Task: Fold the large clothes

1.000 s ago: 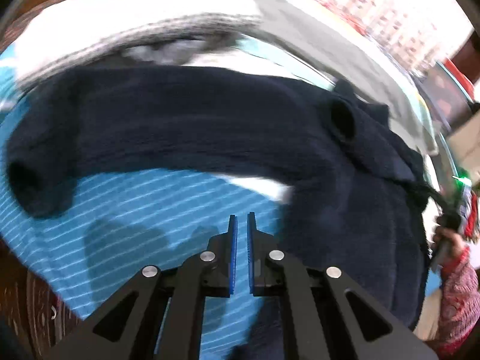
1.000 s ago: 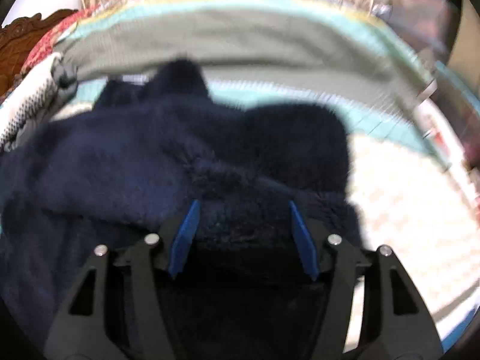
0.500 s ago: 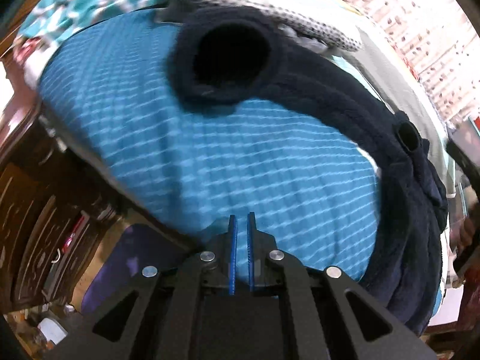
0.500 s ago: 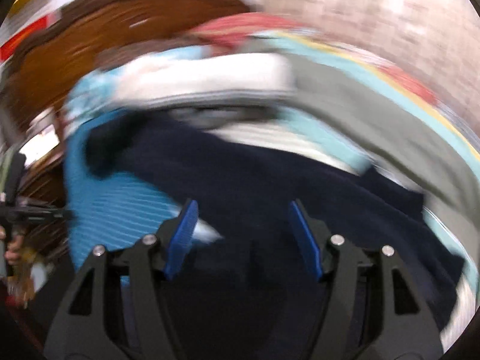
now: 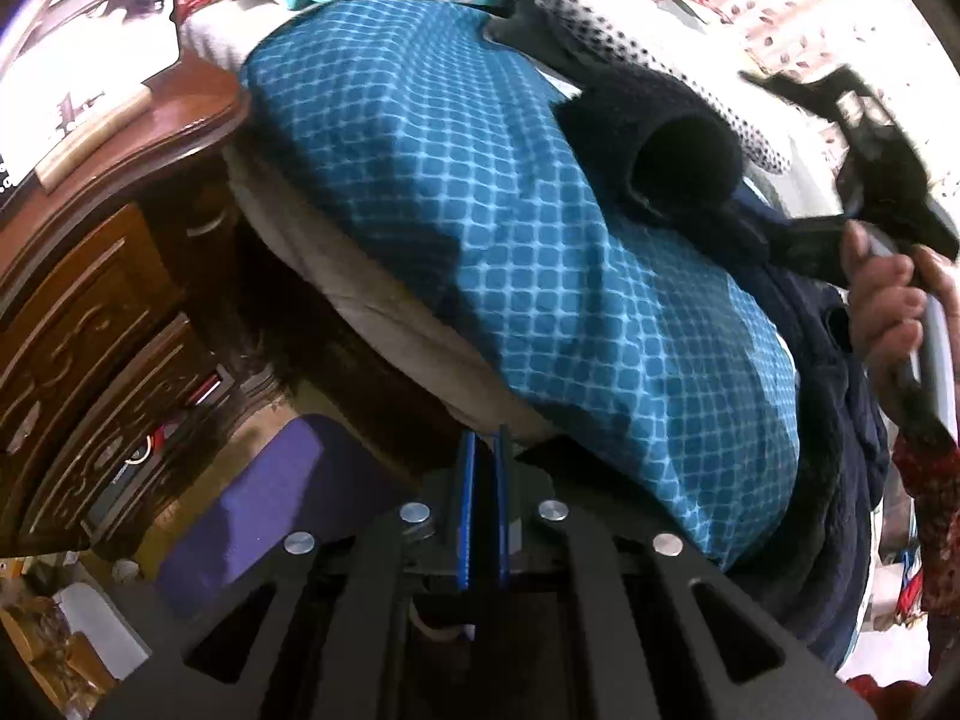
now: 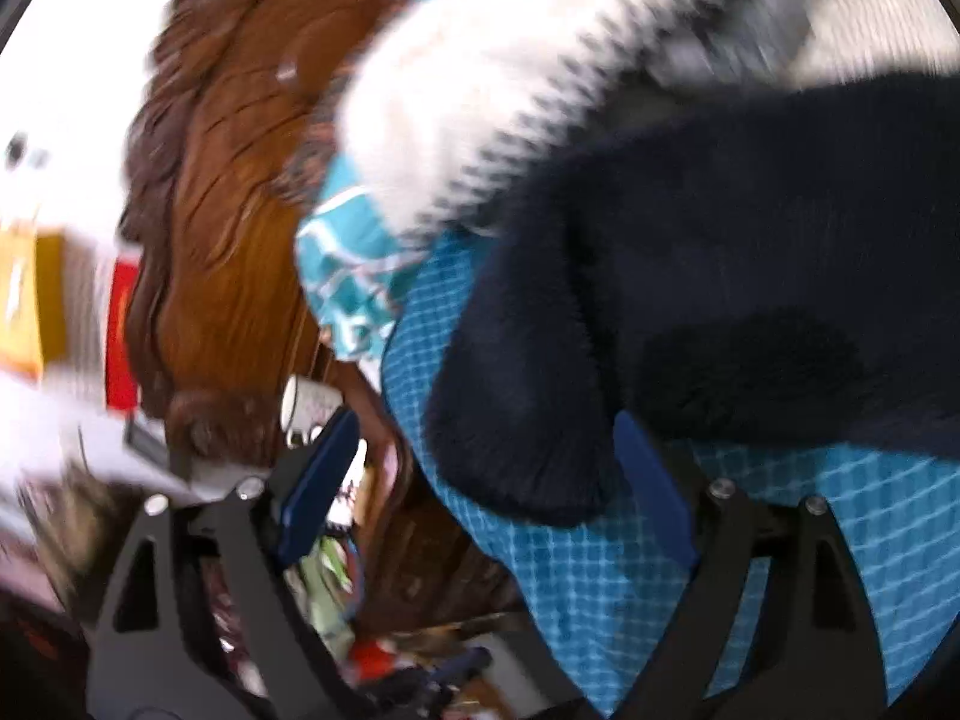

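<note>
Right tool point(image 6: 480, 474) agape, sleeve point(image 6: 528, 396) between

Navy fleece garment point(image 5: 684, 150); blue-checked sheet point(image 5: 540, 252); brown wood nightstand point(image 5: 120, 276).

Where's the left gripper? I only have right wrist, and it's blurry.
Observer: The left gripper is shut with no cloth between its pads, at the near edge of the bed.
Operator: Can you see the sleeve from there?
Observer: Yes. The navy sleeve lies on the blue checked bedspread, with its open cuff facing the left camera.
Operator: Anything at the right edge?
Observer: The person's right hand grips a grey handle beside the garment's body.
</note>
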The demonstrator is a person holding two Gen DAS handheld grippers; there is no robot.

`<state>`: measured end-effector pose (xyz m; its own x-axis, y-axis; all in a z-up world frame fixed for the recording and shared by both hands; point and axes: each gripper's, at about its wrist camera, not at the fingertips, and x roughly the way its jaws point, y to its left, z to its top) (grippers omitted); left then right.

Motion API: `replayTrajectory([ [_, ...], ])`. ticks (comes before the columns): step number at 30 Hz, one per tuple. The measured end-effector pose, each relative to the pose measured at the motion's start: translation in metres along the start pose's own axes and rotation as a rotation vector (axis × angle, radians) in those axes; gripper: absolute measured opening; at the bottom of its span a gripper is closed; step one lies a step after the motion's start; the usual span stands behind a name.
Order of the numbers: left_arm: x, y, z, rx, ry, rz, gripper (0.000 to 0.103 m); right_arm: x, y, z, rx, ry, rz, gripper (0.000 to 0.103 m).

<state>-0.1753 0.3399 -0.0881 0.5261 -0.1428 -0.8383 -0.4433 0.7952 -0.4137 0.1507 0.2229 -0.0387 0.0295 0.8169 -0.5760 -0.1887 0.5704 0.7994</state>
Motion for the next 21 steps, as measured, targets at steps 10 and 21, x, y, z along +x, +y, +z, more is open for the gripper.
replayTrajectory([
  [10, -0.010, -0.008, 0.006, 0.005, -0.019, 0.010, 0.011, -0.051, 0.042, -0.007, -0.242, 0.041, -0.016, 0.014],
  [21, 0.003, -0.120, 0.039, 0.198, -0.016, -0.053, 0.011, -0.346, -0.010, 0.045, -0.472, -0.272, -0.531, 0.014],
])
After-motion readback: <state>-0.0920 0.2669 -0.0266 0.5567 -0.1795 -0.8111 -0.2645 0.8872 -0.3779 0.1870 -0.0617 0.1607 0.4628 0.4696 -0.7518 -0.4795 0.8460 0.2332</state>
